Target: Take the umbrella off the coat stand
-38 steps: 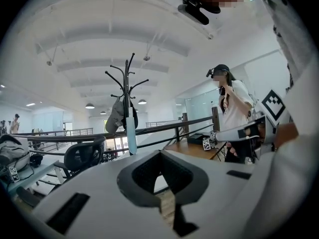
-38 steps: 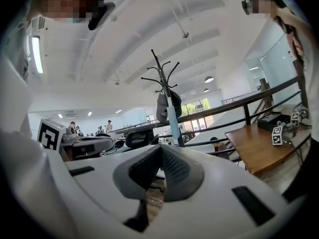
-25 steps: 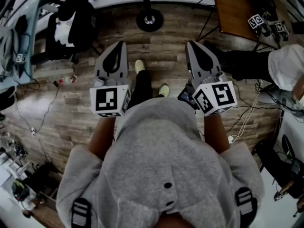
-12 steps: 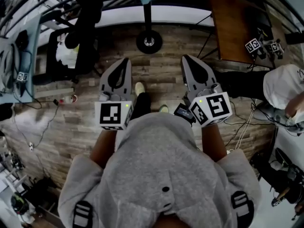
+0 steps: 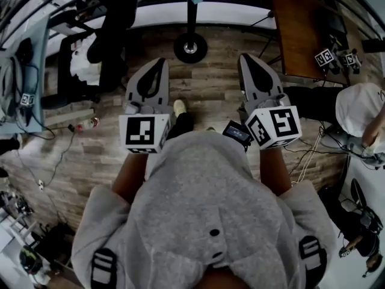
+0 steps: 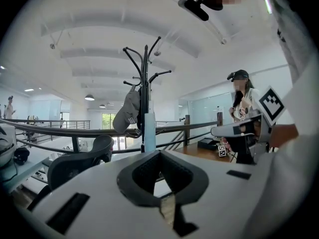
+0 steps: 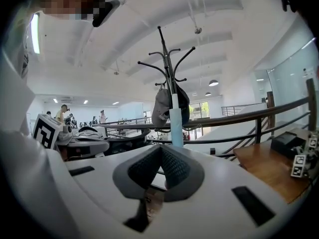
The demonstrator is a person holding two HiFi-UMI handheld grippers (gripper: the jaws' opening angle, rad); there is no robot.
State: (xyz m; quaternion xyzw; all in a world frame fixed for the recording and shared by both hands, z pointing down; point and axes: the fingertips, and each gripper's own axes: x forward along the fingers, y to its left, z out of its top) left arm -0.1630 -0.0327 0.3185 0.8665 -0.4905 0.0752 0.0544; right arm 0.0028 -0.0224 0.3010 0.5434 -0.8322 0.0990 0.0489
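The coat stand [image 6: 145, 83] rises ahead of both grippers, with its round base [image 5: 190, 47] on the wooden floor. A light blue folded umbrella [image 6: 149, 131] hangs down along the pole, below a grey cap [image 6: 128, 114]. In the right gripper view the umbrella [image 7: 176, 126] and the cap [image 7: 162, 108] show on the same stand [image 7: 169, 68]. My left gripper [image 5: 161, 60] and right gripper [image 5: 243, 56] are held side by side, short of the stand, pointing at it. Both are shut and empty, with the left gripper [image 6: 159, 152] and right gripper [image 7: 160, 147] tips together.
A black office chair [image 5: 90, 53] with clothes stands at the left. A wooden table [image 5: 301, 29] with marker cubes [image 5: 325, 57] is at the right, and a person [image 5: 361, 101] sits beside it. A railing [image 7: 239, 121] runs behind the stand. Cables lie on the floor.
Both grippers have moved forward towards the coat stand, side by side. The umbrella's blue lower end has come into the head view's top edge. Neither pair of jaws has changed.
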